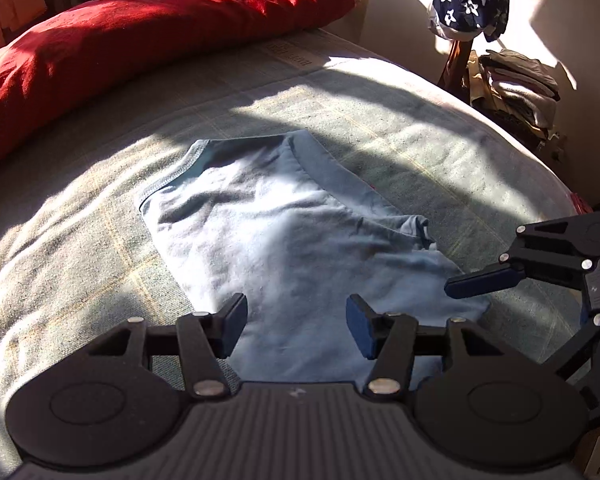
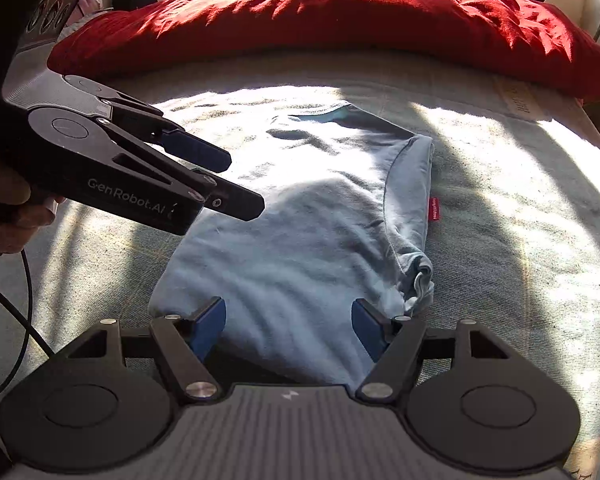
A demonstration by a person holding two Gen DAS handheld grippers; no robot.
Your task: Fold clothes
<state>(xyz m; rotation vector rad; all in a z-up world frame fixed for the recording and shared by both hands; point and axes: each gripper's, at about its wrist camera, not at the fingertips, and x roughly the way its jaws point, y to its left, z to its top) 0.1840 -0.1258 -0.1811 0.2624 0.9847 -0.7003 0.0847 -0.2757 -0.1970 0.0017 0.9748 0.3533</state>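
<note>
Main risk, as I read it: the light-blue cotton T-shirt [image 1: 296,240] is only partly folded & loose, so a snag on a tool tip could drag the top layer & undo the fold. The left tool [image 1: 296,330] hangs w/ jaws apart at medium width, nothing between the pads, right over the near hem; in the right-wrist view the same tool [image 2: 244,184] hovers above the shirt's left edge. The right tool [image 2: 288,330] stands wider, also empty, near hem under it. If either bites only one layer, the layers could slide apart, since thin jersey like this prob. slips on itself.

2nd risk: the grey-green woven bed cover [image 1: 80,248] is soft & rumpled, so a low pinch may catch cover along w/ shirt.

3rd: hard sun patches & deep shadows across the bed could hide the hem line, esp. at the near edge, which both tool bodies block.

How the shirt looks: lies mid-bed, flat-ish, folded lengthwise into a tall strip, neck band far, hem near. One sleeve is bunched in a small wad at its right edge [image 2: 418,276], not tucked flat. A small red label [image 2: 435,209] sticks out on that side. Shallow wrinkles run across the body. The long red pillow [image 2: 340,28] sits well apart, at the far edge of the bed.
</note>
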